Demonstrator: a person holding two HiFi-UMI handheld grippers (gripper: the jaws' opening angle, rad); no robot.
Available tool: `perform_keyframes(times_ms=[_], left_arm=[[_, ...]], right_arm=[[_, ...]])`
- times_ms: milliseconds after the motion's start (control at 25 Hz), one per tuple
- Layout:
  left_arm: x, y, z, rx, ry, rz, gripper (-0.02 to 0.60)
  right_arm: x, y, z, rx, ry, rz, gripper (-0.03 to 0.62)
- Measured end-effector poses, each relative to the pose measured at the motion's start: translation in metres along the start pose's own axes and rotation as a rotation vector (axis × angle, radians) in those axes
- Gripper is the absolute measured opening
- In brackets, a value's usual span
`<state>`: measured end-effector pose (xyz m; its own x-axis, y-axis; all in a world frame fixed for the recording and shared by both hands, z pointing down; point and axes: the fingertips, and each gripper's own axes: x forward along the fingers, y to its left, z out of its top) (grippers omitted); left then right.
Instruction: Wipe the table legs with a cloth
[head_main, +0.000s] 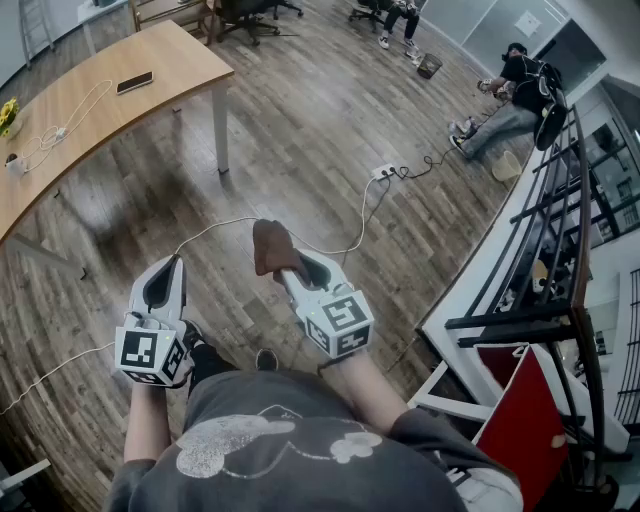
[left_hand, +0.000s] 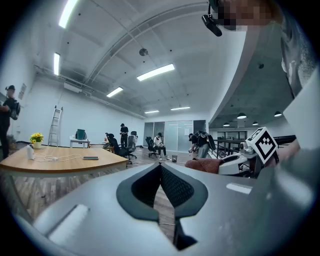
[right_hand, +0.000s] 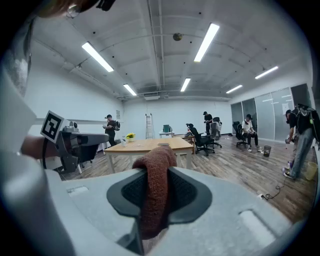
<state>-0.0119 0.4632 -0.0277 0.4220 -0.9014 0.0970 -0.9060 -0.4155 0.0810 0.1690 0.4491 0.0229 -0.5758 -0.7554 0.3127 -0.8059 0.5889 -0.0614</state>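
While the person stands on the wood floor, the head view shows the table (head_main: 95, 105) up at the left, well apart from both grippers. Its nearest leg (head_main: 220, 135) looks not yet wiped. The right gripper (head_main: 287, 268) holds the brown cloth (head_main: 271, 246) out in front. The left gripper (head_main: 170, 266) is beside it and carries nothing. A white cable (head_main: 360, 215) lies on the floor between the person and the table. I think a foot could catch on it on the way over.

From the left gripper view, the two fingers are pressed together with nothing between them. The table sits far off at the left.

From the right gripper view, the fingers are squeezed tight on the cloth, which sticks up between them in a folded lump. The table stands far ahead. Only a small bit of cloth pokes out past the fingers. So the hard gripper might bump the leg, or the cloth might get tugged out when it rubs.
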Motion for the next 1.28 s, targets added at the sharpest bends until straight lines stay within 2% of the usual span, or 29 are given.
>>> perform_keyframes(times_ms=[600, 840, 1080, 1280], left_arm=[[-0.017, 0.012, -0.018, -0.033, 0.027, 0.052, 0.02], [-0.022, 0.026, -0.021, -0.039, 0.021, 0.089, 0.018], [-0.007, 0.058, -0.019, -0.051, 0.031, 0.075, 0.02], [0.02, 0.113, -0.016, -0.067, 0.039, 0.057, 0.018]], right_arm=[[0.012, 0.015, -0.006, -0.003, 0.013, 0.026, 0.08], [0.022, 0.024, 0.003, -0.03, -0.033, 0.061, 0.081], [0.056, 0.019, 0.007, 0.011, 0.0, 0.012, 0.081], [0.106, 0.021, 0.021, 0.021, 0.016, -0.028, 0.081]])
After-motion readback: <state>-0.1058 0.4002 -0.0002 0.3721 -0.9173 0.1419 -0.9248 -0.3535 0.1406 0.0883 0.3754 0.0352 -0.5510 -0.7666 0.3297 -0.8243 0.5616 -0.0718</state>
